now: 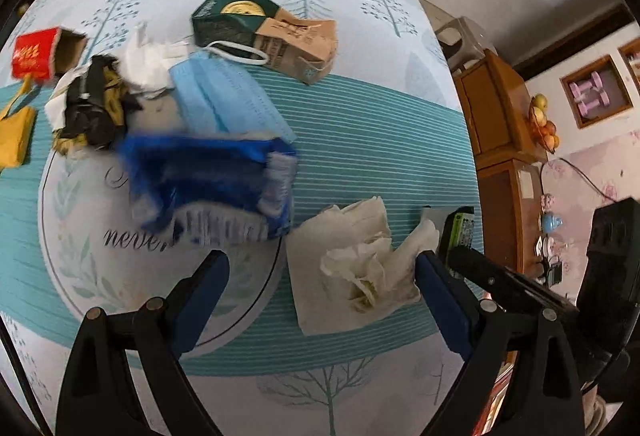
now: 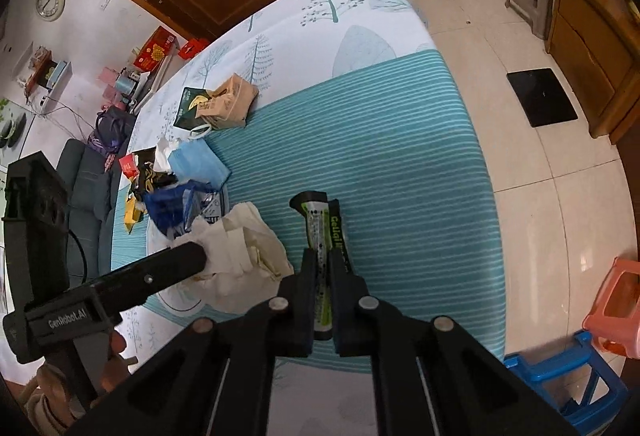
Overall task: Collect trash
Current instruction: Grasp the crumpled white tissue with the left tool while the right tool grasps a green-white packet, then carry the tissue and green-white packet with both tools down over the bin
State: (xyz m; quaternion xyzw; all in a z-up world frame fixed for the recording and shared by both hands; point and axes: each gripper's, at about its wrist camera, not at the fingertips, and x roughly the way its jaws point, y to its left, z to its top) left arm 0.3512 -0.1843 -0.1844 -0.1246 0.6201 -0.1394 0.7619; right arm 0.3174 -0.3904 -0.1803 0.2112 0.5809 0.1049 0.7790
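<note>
Teal-striped cloth with printed trees covers your bench (image 2: 400,139). Your right claw (image 2: 322,264) is pinched tight on a green-and-black foil sachet (image 2: 320,220), just right of the crumpled white paper tissue (image 1: 360,268). Your left claw (image 1: 320,268) is spread wide, its right finger touching that tissue; a blue plastic wrapper (image 1: 212,187) lies left of it.
</note>
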